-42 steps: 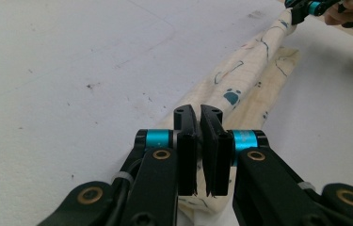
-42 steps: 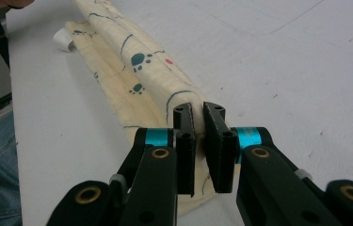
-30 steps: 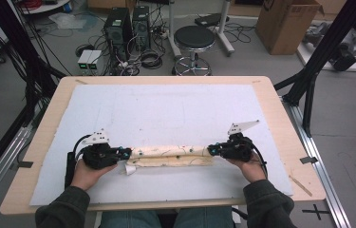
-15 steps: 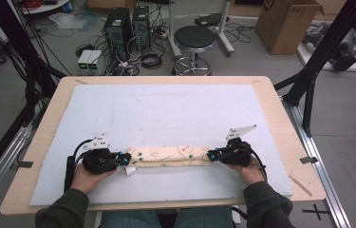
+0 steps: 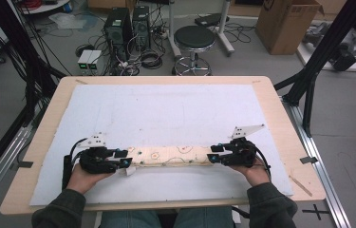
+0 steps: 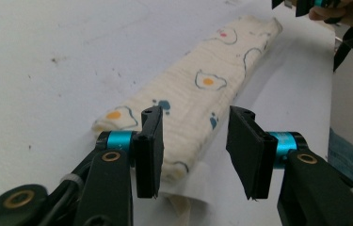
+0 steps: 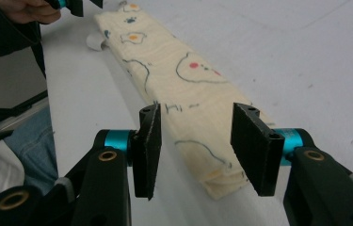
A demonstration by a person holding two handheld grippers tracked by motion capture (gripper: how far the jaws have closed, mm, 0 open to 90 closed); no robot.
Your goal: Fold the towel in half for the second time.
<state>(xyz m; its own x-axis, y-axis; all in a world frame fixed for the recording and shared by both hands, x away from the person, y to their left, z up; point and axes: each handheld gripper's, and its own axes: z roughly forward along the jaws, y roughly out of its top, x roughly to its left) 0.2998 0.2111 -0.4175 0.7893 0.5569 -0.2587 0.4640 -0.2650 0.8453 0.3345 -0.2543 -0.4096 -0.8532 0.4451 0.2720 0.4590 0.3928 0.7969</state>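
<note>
Left gripper (image 5: 124,159): black two-jaw tool with teal collars, lower left of the high view. Its jaws have just been opening and now stand apart, released, astride the near end of the cloth in the left gripper view (image 6: 195,153); the pads do not press it.

Cloth: long, narrow folded cream muslin cloth with fried-egg and blue prints (image 5: 171,156), lying flat across the lower middle of the high view, between the two grippers, on the white padded mat (image 5: 166,109). A small white tag (image 5: 129,172) sticks out at its left end.

Right gripper (image 5: 212,156): matching black two-jaw tool, lower right of the high view. Its jaws have also just been opening and stand apart, released, with the cloth's other end between them in the right gripper view (image 7: 196,150), untouched by the pads.

Table: light wooden tabletop (image 5: 280,114) under the mat.

Risk, left end: a jaw tip dragging on withdrawal may catch the top layer or the tag and flip the fold open.

Risk, middle: uneven retreat of the two hands may skew the strip.

Risk, right end: loose layers at the folded end may spring up once free, so the fold slackens.
</note>
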